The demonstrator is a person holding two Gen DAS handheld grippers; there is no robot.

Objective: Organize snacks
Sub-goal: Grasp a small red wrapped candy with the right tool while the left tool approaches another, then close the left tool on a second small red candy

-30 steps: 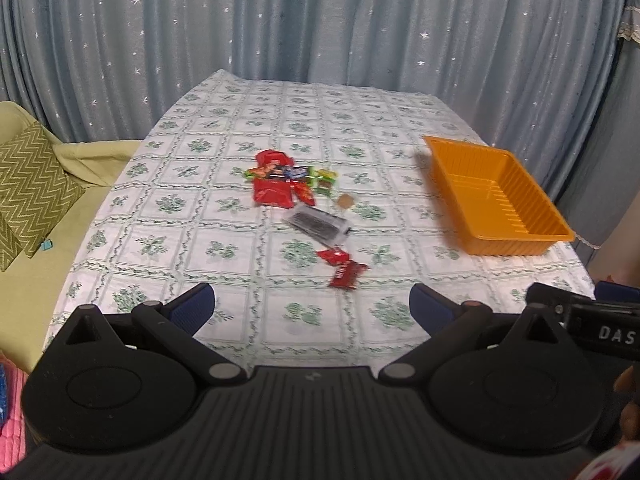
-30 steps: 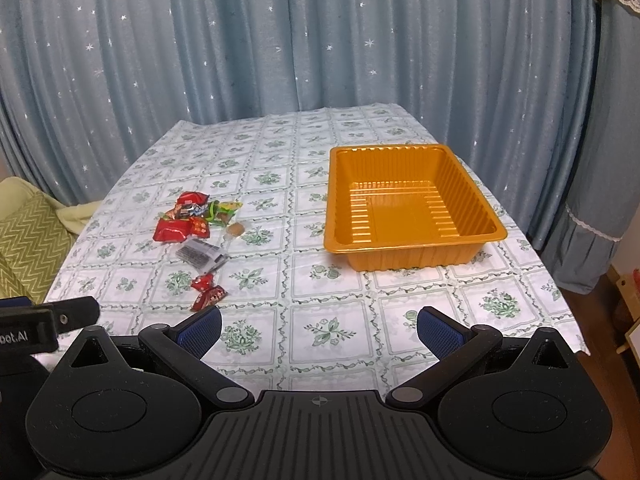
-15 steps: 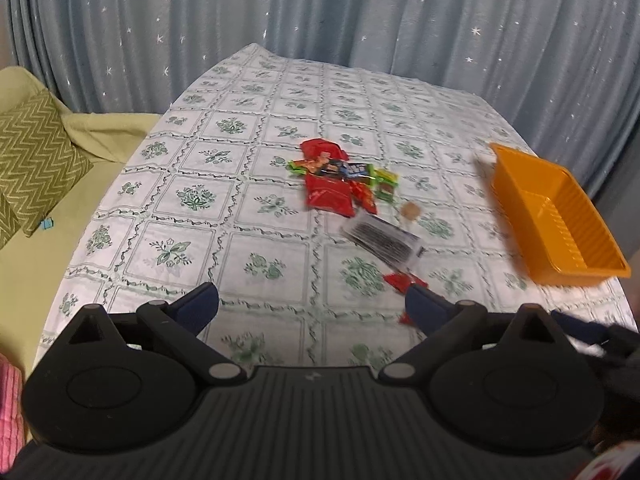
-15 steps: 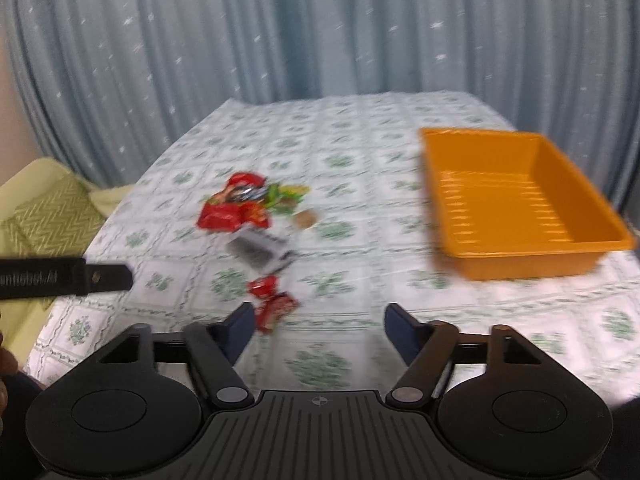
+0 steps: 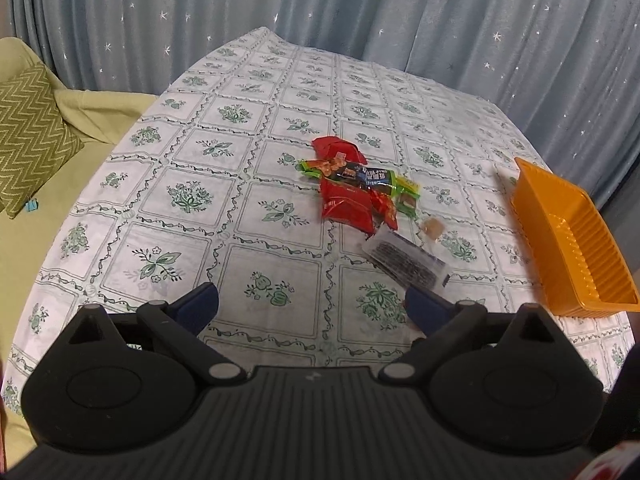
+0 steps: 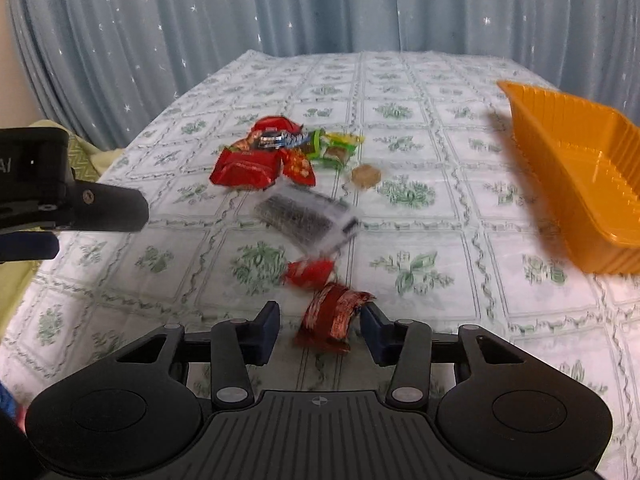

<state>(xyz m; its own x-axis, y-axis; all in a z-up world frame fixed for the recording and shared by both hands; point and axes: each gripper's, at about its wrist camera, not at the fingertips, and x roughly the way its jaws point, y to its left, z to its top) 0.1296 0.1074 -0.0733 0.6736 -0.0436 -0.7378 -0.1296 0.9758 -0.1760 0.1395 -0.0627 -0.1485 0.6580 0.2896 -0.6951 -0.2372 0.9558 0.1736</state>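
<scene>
Starry blue curtains back my floral-clothed surface. My right tool (image 6: 320,330) is closing around the nearest red snack packet (image 6: 332,316), pads not yet pressing; my left tool (image 5: 310,308) hangs wide, empty. Next: finish the pinch, lift, carry to the orange tray (image 6: 576,176).

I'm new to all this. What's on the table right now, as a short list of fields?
surface: table with floral cloth
container: orange tray, nothing seen inside
snacks: loose pile, all outside the tray
right tool: closing around a red wrapper, right pad near it, left pad apart
left tool: open, nothing between its pads
</scene>
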